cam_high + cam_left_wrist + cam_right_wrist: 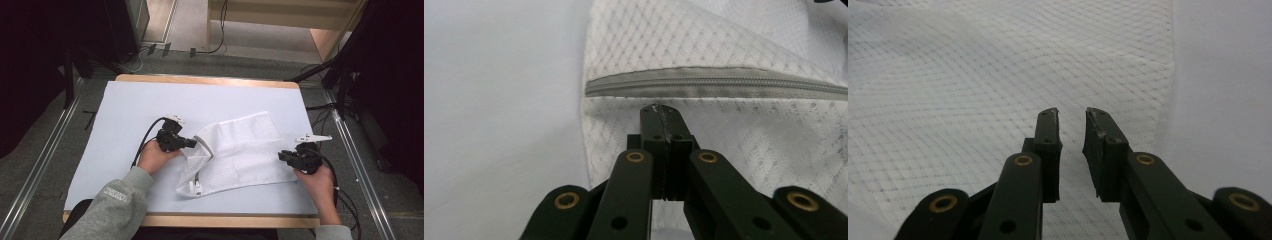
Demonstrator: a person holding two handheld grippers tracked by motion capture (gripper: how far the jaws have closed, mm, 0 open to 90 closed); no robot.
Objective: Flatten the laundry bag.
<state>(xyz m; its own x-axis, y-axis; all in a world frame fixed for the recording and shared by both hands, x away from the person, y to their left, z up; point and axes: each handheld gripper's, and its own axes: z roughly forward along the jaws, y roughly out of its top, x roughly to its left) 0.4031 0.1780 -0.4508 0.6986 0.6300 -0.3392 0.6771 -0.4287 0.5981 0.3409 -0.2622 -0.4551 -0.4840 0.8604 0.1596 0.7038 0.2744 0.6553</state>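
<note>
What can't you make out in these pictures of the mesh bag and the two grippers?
- Left gripper: its jaws meet over the mesh bag in the left gripper view; whether fabric is pinched between them is hidden.
- Zipper pull: too small in the high view to read.
- Bag contents: the folded mesh hides them.
- Right gripper: open; contact with the mesh unclear.

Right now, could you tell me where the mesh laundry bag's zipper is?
In the high view, the zipper runs along the mesh laundry bag's left edge, just right of the left gripper.
</note>
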